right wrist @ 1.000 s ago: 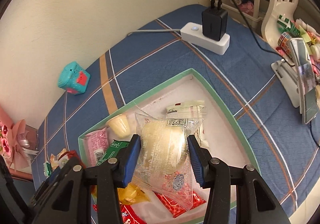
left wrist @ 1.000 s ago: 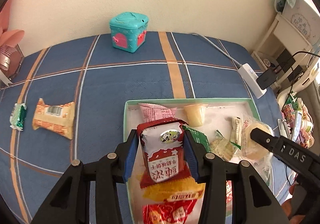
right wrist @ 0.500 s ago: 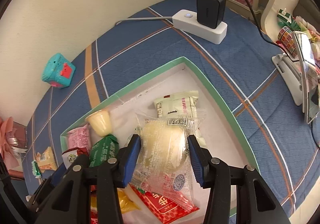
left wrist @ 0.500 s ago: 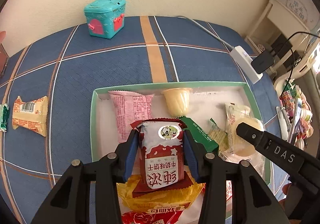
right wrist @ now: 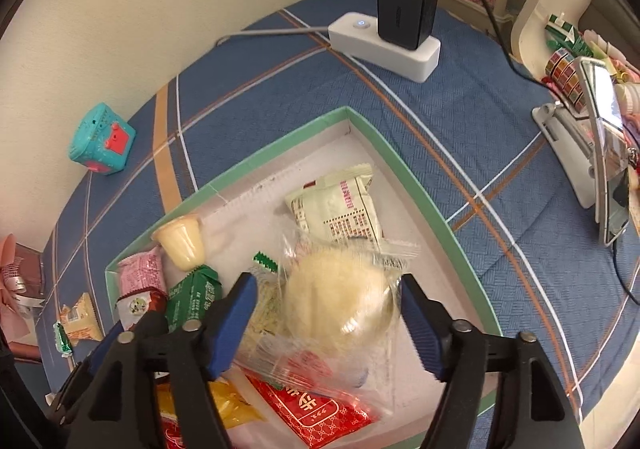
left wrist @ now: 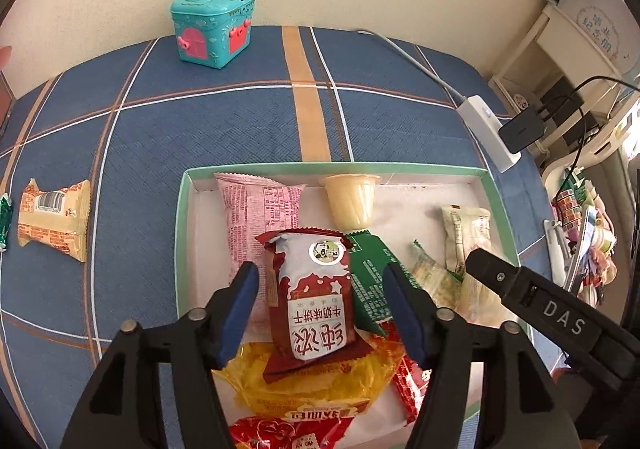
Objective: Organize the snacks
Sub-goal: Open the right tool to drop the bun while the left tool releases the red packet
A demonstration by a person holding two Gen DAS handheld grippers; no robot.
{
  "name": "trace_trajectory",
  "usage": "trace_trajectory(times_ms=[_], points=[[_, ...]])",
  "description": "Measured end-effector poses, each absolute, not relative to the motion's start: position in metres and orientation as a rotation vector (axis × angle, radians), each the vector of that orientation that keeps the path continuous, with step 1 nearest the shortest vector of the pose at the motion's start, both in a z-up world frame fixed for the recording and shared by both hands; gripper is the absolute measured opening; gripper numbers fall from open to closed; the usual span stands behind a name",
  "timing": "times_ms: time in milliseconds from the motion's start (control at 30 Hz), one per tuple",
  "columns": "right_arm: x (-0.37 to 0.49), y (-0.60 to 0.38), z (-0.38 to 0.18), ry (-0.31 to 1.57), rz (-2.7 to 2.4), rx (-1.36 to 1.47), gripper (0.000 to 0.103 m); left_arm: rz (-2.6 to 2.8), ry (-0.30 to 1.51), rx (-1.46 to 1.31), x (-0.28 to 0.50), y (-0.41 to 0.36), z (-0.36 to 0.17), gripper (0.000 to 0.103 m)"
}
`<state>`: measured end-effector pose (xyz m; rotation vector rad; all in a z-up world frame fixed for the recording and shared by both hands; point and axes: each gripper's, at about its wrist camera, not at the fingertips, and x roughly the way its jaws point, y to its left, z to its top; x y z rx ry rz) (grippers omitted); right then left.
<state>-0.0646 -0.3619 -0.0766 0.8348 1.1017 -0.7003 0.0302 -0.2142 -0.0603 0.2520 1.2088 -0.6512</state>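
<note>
Both wrist fisheyes look steeply down, close over the green-rimmed tray (left wrist: 182, 217) (right wrist: 420, 189): left faces the wall squarely, right views it cornerwise; shared are tray, teal box (left wrist: 212, 31) (right wrist: 102, 141), power strip (left wrist: 488, 137) (right wrist: 384, 45).

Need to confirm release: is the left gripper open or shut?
Open. The left gripper fingers stand clear on both sides of the red milk biscuit pack.

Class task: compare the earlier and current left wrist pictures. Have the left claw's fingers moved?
Yes. The left claw has opened away from the red-and-white milk biscuit packet, over the green-rimmed tray.
</note>
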Motion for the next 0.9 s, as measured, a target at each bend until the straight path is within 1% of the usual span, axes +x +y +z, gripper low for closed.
trace_trajectory(times_ms=[67,200,300,400,467,700,800,900], points=[[-0.066,-0.362,-0.072,1.085,-0.707,0.828,0.093,-0.641,1.206,0.255,0.03,-0.214,-0.055,0.075],[-0.066,-0.361,-0.061,1.05,-0.705,0.811,0.102,-0.603,1.183,0.252,0.032,-0.208,-0.041,0.077],[-0.066,-0.359,-0.052,1.03,-0.715,0.799,0.102,-0.533,1.124,0.285,0.036,-0.201,-0.031,0.078],[-0.066,-0.358,-0.045,1.021,-0.723,0.782,0.102,-0.486,1.108,0.266,0.044,-0.191,-0.026,0.079],[-0.065,-0.356,-0.04,1.019,-0.719,0.766,0.102,-0.457,1.102,0.246,0.05,-0.183,-0.024,0.088],[-0.054,-0.34,-0.026,1.009,-0.679,0.718,0.102,-0.389,1.084,0.211,0.067,-0.156,-0.015,0.089],[-0.046,-0.331,-0.023,1.009,-0.645,0.705,0.103,-0.368,1.09,0.183,0.074,-0.144,-0.014,0.096],[-0.039,-0.32,-0.019,1.01,-0.619,0.683,0.103,-0.338,1.102,0.164,0.08,-0.133,-0.014,0.097]])
